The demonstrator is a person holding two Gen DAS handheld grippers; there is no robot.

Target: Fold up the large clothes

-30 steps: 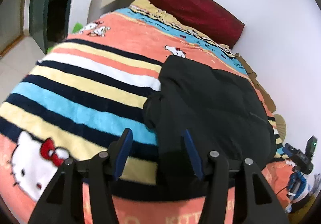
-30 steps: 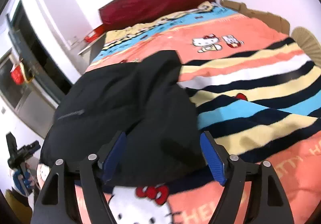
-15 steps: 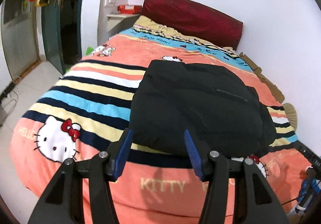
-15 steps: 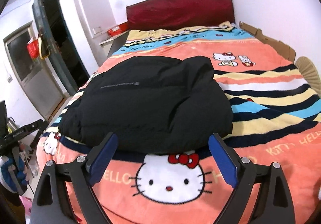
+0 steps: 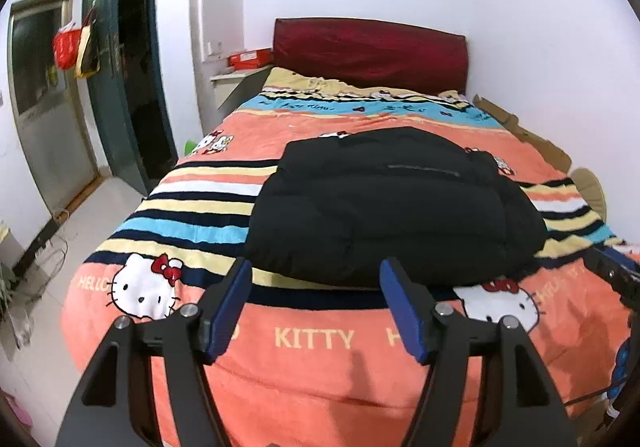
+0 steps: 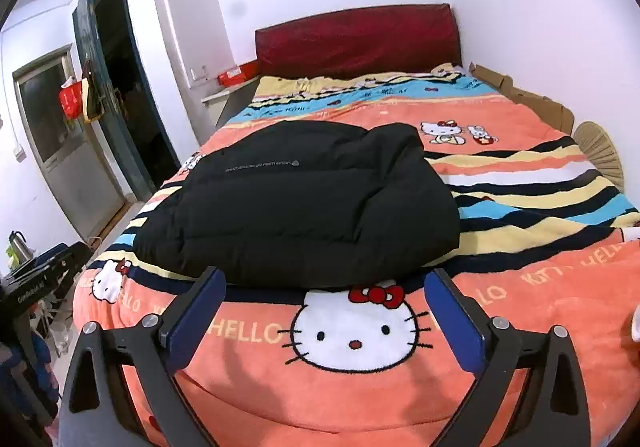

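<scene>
So, left wrist view: black puffy jacket (image 5: 392,207) lies folded into a thick bundle on the bed (image 5: 320,367), middle-to-right of the blanket, near the foot end. Long axis runs left-right across the bed; a grey line of print on top, too small to read here. Blanket (image 5: 208,215) is striped and orange, with cat faces and the words "HELLO" and "KITTY" along the near edge. Left gripper (image 5: 316,307) hangs over the foot of the bed, fingers (image 5: 230,307) spreading apart, nothing between them, clear of the jacket. Dark red headboard (image 5: 370,55) at the far end, red box (image 5: 248,58) on a shelf far left, red bag (image 5: 64,47) hanging by the door.

Right wrist view: same jacket (image 6: 304,203) sits left of centre, long axis again left-right, a bulged fold at its far right end. Grey print reads upside down, illegible. Blanket text "HELLO" under the near cat face (image 6: 356,327). Right gripper (image 6: 322,319) fingers (image 6: 452,323) opening wide, empty, just short of the jacket's near edge. Cardboard (image 6: 520,95) lines the far right side of the bed.
</scene>
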